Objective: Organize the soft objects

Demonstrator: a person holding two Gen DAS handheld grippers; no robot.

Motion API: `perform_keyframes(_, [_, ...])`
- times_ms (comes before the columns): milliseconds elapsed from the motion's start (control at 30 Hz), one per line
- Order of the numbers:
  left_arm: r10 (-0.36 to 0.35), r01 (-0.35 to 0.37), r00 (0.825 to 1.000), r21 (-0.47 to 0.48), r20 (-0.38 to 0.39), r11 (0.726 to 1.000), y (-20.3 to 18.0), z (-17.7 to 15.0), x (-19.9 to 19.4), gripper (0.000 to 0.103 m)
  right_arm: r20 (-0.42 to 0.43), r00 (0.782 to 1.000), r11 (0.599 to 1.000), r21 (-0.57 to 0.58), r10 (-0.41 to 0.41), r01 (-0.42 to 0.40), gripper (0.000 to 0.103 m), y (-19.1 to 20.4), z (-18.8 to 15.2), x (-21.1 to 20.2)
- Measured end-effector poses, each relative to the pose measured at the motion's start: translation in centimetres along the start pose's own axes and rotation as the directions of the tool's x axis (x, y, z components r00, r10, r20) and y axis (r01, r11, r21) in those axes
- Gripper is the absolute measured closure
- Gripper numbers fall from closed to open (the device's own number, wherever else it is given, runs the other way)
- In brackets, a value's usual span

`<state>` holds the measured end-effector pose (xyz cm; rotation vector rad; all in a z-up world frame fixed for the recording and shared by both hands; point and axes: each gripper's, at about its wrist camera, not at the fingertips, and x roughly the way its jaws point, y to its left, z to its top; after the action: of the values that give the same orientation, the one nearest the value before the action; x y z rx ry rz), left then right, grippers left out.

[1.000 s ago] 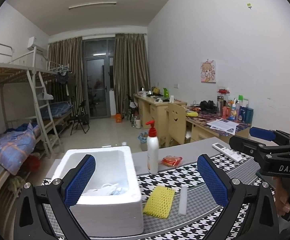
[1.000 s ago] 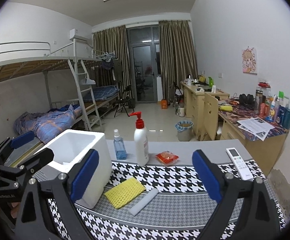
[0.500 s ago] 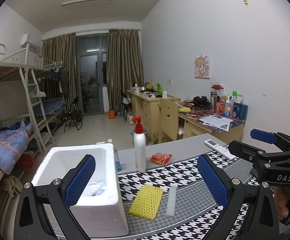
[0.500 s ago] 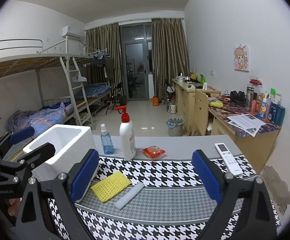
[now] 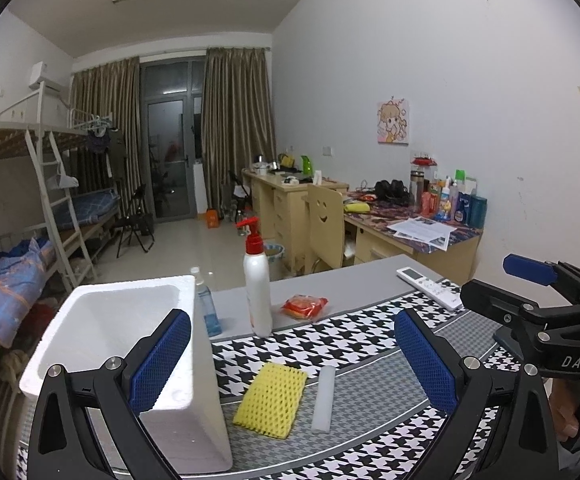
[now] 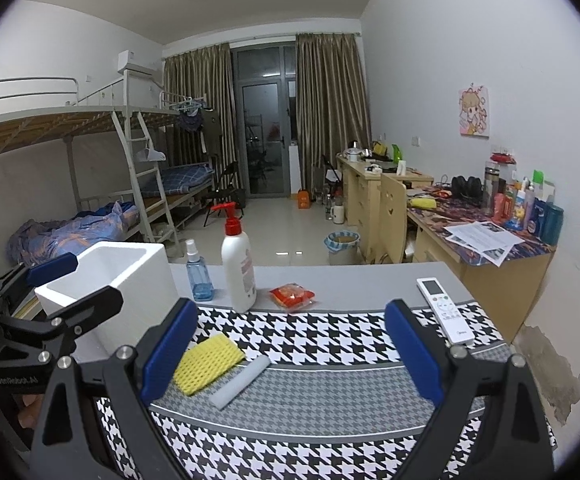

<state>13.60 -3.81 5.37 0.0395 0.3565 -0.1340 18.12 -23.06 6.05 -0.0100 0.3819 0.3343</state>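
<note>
Pulled back and shifted right since a second ago, so the foam box (image 5: 130, 344) now sits further left in the left wrist view, its contents no longer visible. Left gripper (image 5: 290, 364) spread wide, holding nothing, above the near edge of the houndstooth mat (image 5: 354, 340). Right gripper (image 6: 290, 350) likewise spread and empty. Just ahead, near the mat's near edge: yellow sponge (image 5: 271, 400), beside the box's right wall, and a white foam stick (image 5: 323, 399) just right of it, apart. Further back, near the table's far edge: pump bottle (image 5: 257, 292), small blue bottle (image 5: 206, 308), red packet (image 5: 304, 306); remote (image 5: 430, 286) toward the right edge. Risk: closing on the sponge could clip the box wall or nudge the stick, given the tight spacing.
</note>
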Motion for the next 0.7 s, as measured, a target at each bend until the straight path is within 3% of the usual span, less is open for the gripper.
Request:
perform_keyframes(200, [-0.001,0.001,1.000,-0.006,-0.023,1.000,-0.4,-0.4,1.3,0.001,-0.039,0.999,1.000,0.014,0.000,0.000,0.006,-1.0,-0.4,1.4])
perform_keyframes(700, [0.069,-0.073,0.993,-0.035,-0.099,0.997,-1.6,-2.2,4.5,0.001,-0.122,0.991,0.998,-0.012,0.053,-0.055,0.006,-2.5,-0.7,4.3])
